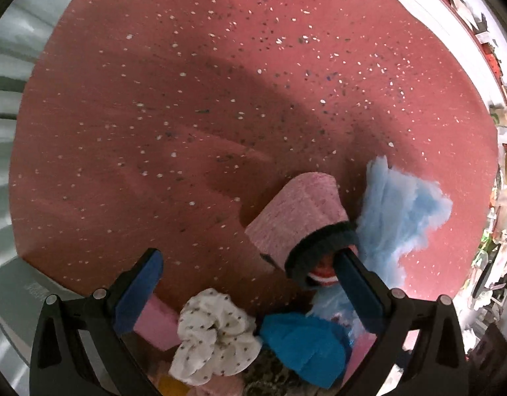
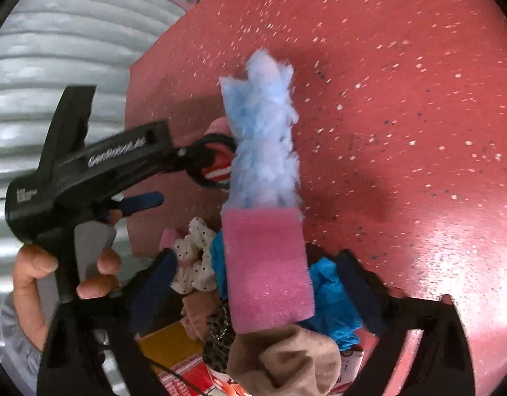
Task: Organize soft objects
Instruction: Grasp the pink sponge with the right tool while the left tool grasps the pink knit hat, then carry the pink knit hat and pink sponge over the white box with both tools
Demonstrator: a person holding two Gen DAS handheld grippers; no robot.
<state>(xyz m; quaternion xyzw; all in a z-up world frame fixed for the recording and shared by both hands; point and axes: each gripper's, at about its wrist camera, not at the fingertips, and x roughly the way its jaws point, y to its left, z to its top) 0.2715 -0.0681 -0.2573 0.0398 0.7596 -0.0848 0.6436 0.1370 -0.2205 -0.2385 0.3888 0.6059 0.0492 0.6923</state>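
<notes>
Both tools over soft pile on red table [image 1: 187, 99].
Left tool [image 1: 250, 280] spread, empty, beside pink sock [image 1: 296, 217]; right tool [image 2: 260, 283] spread around pink sponge [image 2: 266, 270], pads apart; hand [image 2: 38, 277] visible only from right wrist.

On the table [image 1: 187, 99], the sock [image 1: 299, 217] lies just left of the fluffy cloth [image 1: 398, 211]. Nearer the camera, the scrunchie [image 1: 213, 340] sits left of the crumpled cloth [image 1: 303, 346], with a sponge [image 1: 154, 326] at its left
</notes>
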